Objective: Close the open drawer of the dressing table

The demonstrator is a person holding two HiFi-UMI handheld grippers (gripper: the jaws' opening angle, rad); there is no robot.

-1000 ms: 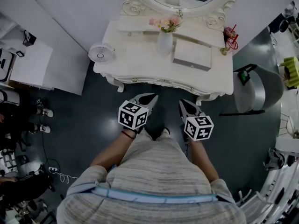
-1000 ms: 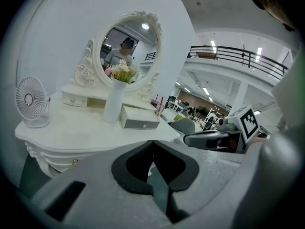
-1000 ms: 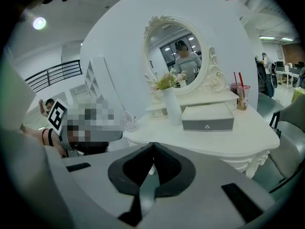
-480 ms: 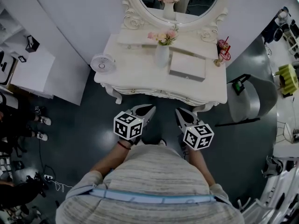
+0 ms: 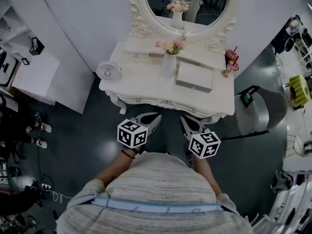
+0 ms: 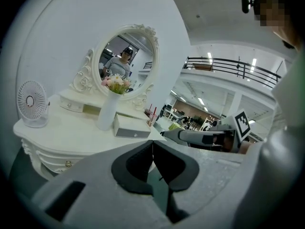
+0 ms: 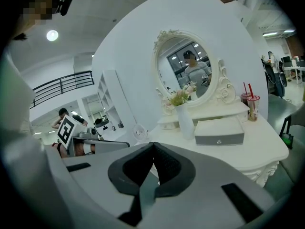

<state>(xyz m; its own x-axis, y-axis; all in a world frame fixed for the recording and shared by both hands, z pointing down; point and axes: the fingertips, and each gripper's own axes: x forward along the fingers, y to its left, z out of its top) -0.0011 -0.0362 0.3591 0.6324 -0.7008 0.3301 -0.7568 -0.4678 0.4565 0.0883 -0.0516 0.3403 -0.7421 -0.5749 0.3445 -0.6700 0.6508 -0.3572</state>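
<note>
The white dressing table [image 5: 141,84] stands ahead of me under an oval mirror [image 5: 187,4]. A small drawer [image 5: 195,77] sticks out from the raised shelf at the table's back right, its front knob facing me; it also shows as the drawer [image 6: 131,127] and the drawer [image 7: 219,131] in the gripper views. My left gripper [image 5: 156,116] and right gripper [image 5: 184,119] hover side by side just short of the table's front edge, both shut with nothing between the jaws. The left gripper [image 6: 152,142] and right gripper [image 7: 153,144] point at the tabletop.
A white vase with flowers [image 5: 168,62] stands left of the drawer. A small fan [image 5: 108,70] sits at the table's left end, a drink cup with straws [image 5: 229,60] at the right end. A grey stool [image 5: 261,111] stands at the right, white shelving [image 5: 34,67] at the left.
Both grippers have lifted a little while staying shut and short of the table edge. My head view has tipped up, showing more of the mirror.
</note>
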